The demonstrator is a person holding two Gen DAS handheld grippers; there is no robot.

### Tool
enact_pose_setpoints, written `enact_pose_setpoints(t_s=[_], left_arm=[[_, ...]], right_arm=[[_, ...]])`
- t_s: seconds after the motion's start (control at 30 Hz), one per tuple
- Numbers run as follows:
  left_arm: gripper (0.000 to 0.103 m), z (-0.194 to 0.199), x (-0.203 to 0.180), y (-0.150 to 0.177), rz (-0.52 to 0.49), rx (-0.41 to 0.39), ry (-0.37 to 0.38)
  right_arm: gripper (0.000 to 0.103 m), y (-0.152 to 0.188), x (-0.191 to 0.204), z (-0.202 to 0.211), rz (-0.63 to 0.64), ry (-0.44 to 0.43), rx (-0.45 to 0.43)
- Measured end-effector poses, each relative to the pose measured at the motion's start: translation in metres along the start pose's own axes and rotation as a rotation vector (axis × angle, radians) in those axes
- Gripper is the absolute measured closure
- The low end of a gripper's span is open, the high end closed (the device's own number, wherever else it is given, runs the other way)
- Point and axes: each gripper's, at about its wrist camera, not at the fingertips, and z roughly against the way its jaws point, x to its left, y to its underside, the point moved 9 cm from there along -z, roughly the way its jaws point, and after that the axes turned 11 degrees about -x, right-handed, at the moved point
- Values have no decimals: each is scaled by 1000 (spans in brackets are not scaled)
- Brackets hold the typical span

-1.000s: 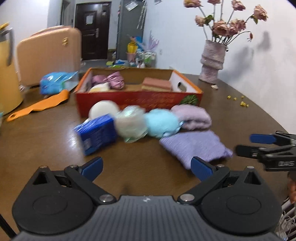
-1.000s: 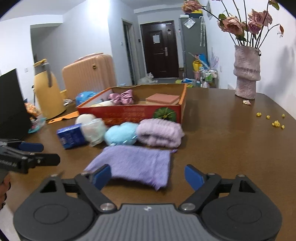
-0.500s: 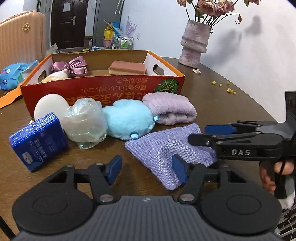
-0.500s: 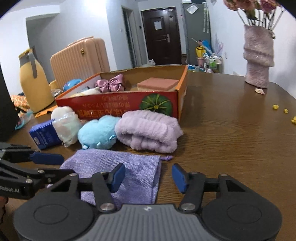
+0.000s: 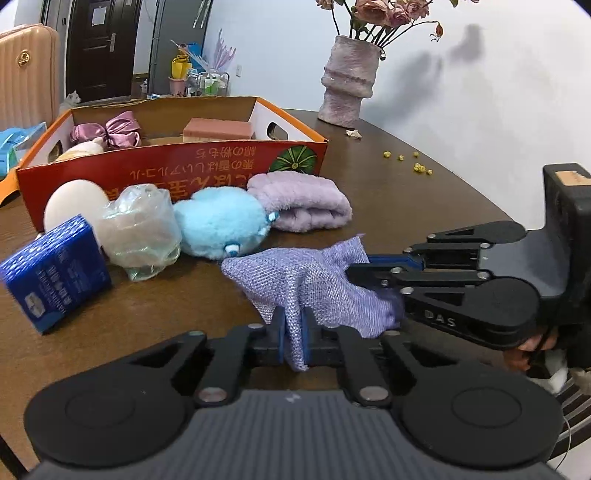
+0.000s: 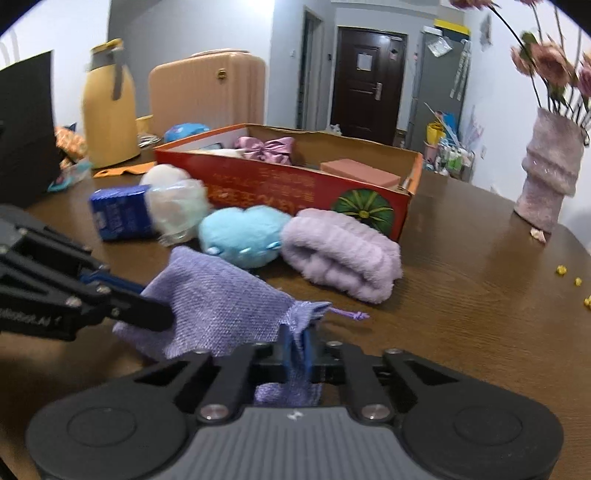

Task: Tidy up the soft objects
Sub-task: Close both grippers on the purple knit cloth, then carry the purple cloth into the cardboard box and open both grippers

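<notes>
Both tongs pinch the purple pouch — left tongs and right tongs at opposite ends — above the tabletop.

Ahead of the tongs stood a dark door in a white wall (brightly lit), a peach suitcase leftward.

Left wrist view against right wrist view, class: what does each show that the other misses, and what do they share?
Only the left wrist view shows the vase's flower heads.

Only the right wrist view shows the yellow flask and the pouch's drawstring.

Both show the purple pouch pinched by the left gripper and the right gripper, plus the red box.
</notes>
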Motion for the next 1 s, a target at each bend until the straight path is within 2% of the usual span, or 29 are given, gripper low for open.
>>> enact_pose_setpoints(t_s=[0.27,0.53,0.77,1.0], left_arm=[[95,39,-6,2,17,-47,33],[95,75,1,-13,30,-127,44],[95,75,23,-60,63,-224,21],[95,29,46,-128,88,-276,-5]], right_arm=[[100,-14,24,49,-9,-35,-46],[100,-38,48,75,-4,-45,-112],[100,-77,40,68,-4,-30,-199],[100,-141,-5,27,-12,27,-259]])
